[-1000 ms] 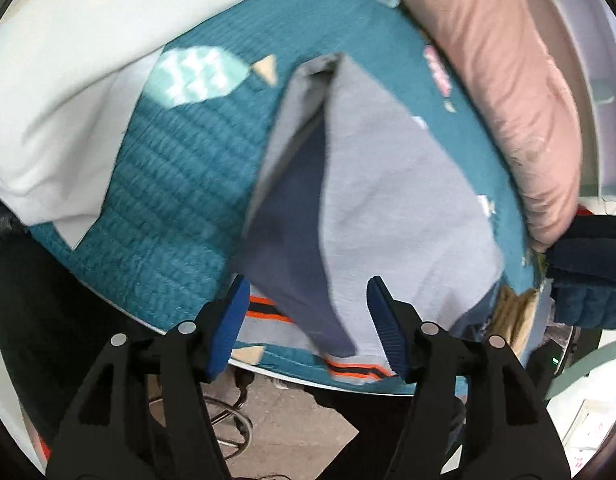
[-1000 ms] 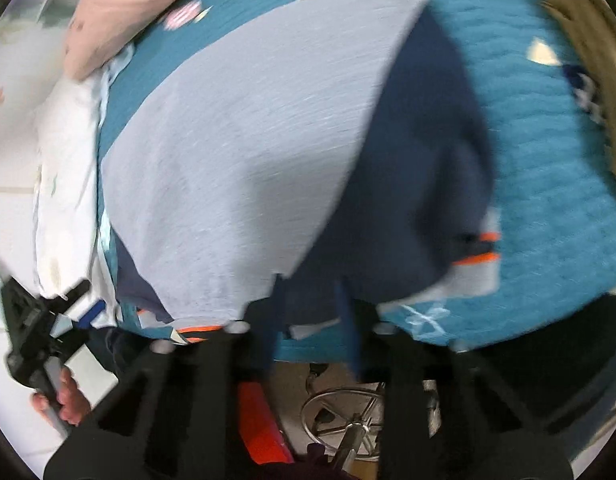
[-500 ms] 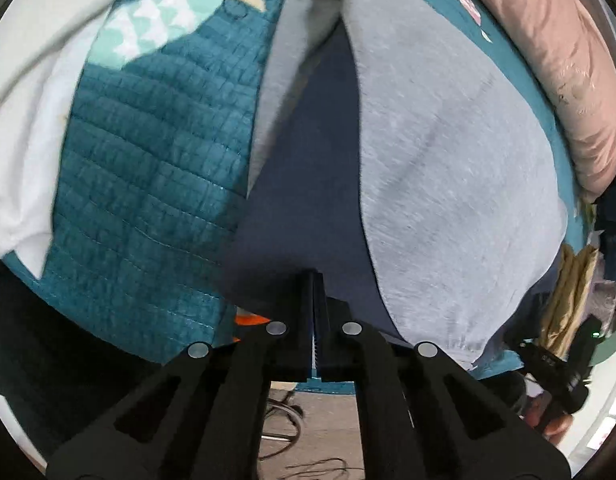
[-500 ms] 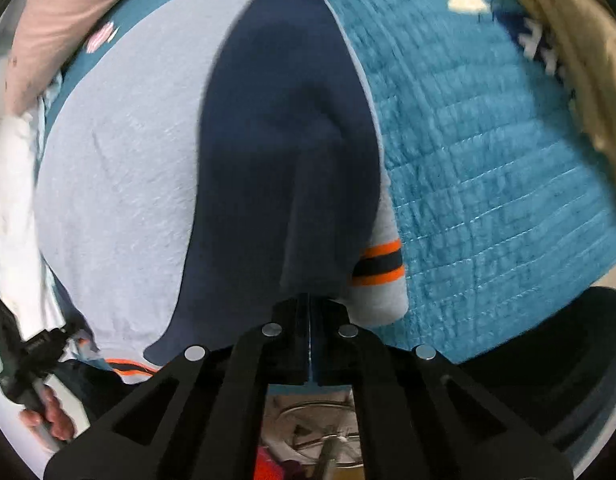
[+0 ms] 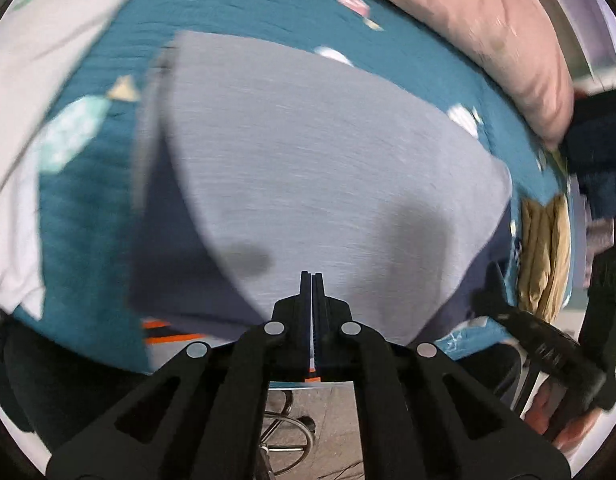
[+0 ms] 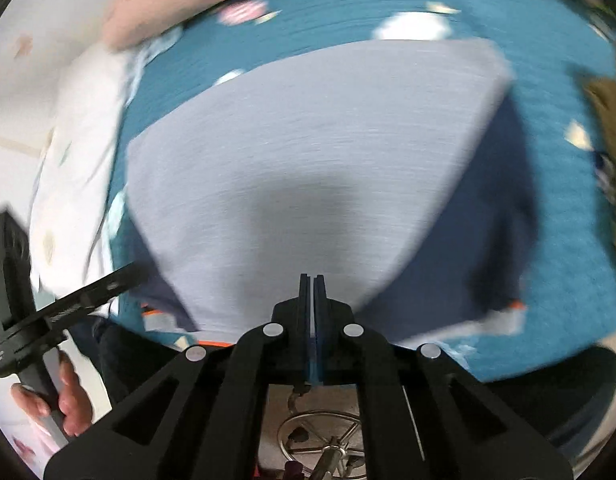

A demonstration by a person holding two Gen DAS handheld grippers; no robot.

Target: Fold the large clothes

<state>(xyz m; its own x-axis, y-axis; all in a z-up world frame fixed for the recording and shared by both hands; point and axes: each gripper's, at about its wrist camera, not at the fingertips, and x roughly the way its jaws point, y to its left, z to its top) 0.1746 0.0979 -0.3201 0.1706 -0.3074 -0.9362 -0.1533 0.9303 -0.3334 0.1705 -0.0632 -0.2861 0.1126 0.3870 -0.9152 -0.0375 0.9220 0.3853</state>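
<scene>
1. At the far left, a white sheet (image 5: pixel 28 60) lies over the edge of the teal quilt (image 5: pixel 88 208), which covers the bed.
2. The left gripper (image 5: pixel 312 276) points steeply down at the near part of the grey T-shirt (image 5: pixel 328 168). Its jaws are clenched together. I cannot tell if a thin bit of hem is pinched low between them.
3. The T-shirt lies flat on the quilt, in the middle. Its long axis runs from near to far, with the orange-striped hem at the near edge of the bed, just in front of both pairs of jaws.
4. The left navy sleeve (image 5: pixel 176 264) lies out to the left of the grey body. It is nearer to the left gripper.
5. The right gripper (image 6: pixel 312 278) is also over the near part of the shirt, and its jaws are clenched shut. No cloth shows at their tips.
6. The right navy sleeve (image 6: pixel 468 240) spreads to the right of the body, nearer to this gripper.
7. In my judgement, the next fold depends on this: the shirt stretches away from both jaws, so each hand takes its own side.
8. A pink pillow (image 5: pixel 488 32) lies at the far right, apart from the shirt.
</scene>
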